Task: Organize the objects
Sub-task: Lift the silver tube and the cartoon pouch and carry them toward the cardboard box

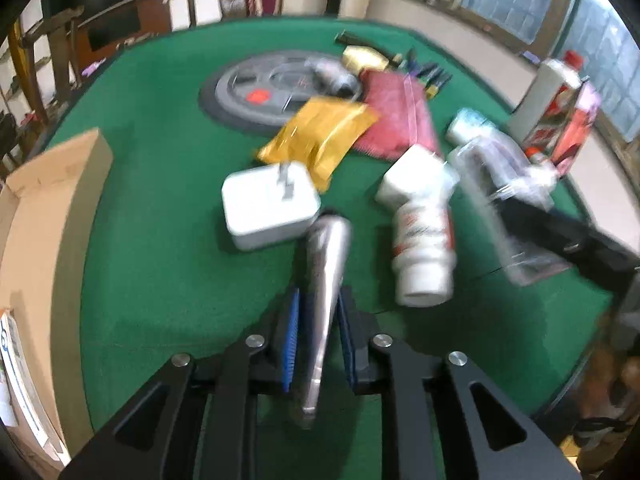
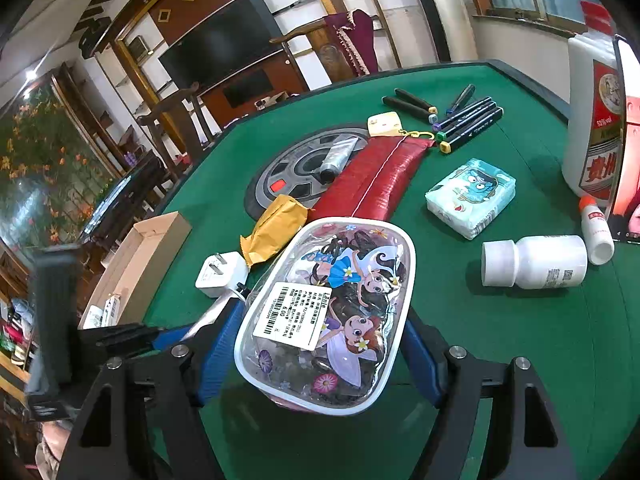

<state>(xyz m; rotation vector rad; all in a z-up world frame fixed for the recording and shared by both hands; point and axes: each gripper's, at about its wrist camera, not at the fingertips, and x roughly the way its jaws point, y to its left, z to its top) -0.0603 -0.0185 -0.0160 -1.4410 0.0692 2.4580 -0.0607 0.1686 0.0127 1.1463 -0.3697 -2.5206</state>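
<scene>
Two grippers engaged: left gripper (image 1: 318, 332) pinches a silver tube (image 1: 324, 276) beside the white charger (image 1: 270, 204); right gripper (image 2: 320, 344) clamps a clear cartoon pouch (image 2: 324, 312), also beside the charger.

6 markers (image 2: 466, 120), 2 pouches (image 2: 324, 312)

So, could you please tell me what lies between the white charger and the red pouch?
The yellow packet lies between the white charger and the red pouch, its far end overlapping the pouch; the right wrist view shows it.
</scene>
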